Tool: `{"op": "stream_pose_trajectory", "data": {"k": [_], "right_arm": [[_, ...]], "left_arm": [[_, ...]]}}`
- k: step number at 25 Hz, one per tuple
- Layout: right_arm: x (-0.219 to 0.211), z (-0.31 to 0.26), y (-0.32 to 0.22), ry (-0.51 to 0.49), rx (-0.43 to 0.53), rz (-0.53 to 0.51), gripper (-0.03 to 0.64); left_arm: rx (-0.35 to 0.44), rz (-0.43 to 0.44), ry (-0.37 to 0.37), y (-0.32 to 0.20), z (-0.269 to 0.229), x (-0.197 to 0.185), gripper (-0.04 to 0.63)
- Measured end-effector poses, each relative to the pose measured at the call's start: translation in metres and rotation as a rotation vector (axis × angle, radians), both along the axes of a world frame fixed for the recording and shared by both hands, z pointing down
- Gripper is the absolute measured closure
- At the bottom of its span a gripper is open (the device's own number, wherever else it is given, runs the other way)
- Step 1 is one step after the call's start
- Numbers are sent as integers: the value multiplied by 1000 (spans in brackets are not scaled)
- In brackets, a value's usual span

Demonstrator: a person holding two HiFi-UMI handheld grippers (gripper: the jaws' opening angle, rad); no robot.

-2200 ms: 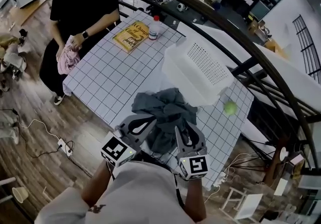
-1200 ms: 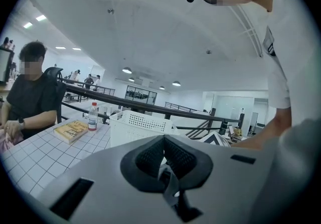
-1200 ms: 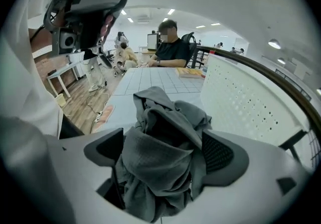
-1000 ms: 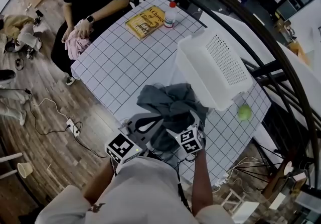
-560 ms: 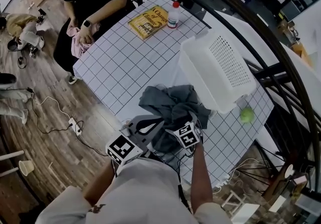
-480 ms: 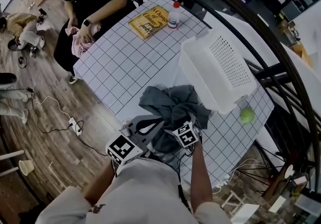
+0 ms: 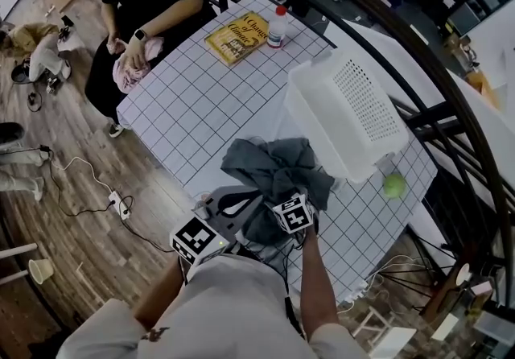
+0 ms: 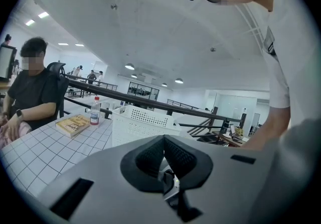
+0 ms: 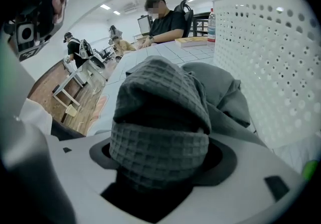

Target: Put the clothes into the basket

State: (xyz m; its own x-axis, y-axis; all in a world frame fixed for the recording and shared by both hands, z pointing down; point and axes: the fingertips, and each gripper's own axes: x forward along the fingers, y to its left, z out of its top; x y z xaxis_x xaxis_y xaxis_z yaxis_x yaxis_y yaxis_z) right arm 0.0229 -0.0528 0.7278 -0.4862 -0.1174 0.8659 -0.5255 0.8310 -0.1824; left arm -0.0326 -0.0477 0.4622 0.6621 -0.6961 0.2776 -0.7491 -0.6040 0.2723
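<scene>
Right gripper view is showing the right gripper (image 9: 159,155), its jaws just closing, pinching a bunched fold of grey waffle-weave cloth (image 9: 160,92). The cloth is lying on the gridded table (image 7: 201,100) just beside the white perforated plastic basket (image 7: 322,124). The left gripper (image 8: 164,160) is pressing its ribbed pads together, empty. "Change" is showing on the yellow book (image 7: 236,36).

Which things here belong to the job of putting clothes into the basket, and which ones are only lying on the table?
Belong to the job:
- grey clothes
- white basket

Only lying about:
- yellow book
- plastic bottle
- green ball
</scene>
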Motion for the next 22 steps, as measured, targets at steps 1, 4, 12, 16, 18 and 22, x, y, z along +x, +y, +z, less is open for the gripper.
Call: {"op": "stream_pose_trajectory", "data": {"k": [1,4,12,16,18,22], "right_arm": [[0,-1,-1,-5,5,14,234],[1,-3,-4,-26,15,42,262],[1,-24,-3,-114,27,104,272],[1,-49,-3,-197,38,151,271],[1,-62,-3,-253,29,188,271],[2,-88,-1,-380,6,259,270]], "left_arm": [[2,2,0,0,0,1,591],[7,7,-2,1,-1,3,591],[14,2,-14,5,-6,-1,591],[23,6,-9,6,-9,0,591],[20,12,-11,6,-9,1,591],[40,22,2,6,-14,5,591]]}}
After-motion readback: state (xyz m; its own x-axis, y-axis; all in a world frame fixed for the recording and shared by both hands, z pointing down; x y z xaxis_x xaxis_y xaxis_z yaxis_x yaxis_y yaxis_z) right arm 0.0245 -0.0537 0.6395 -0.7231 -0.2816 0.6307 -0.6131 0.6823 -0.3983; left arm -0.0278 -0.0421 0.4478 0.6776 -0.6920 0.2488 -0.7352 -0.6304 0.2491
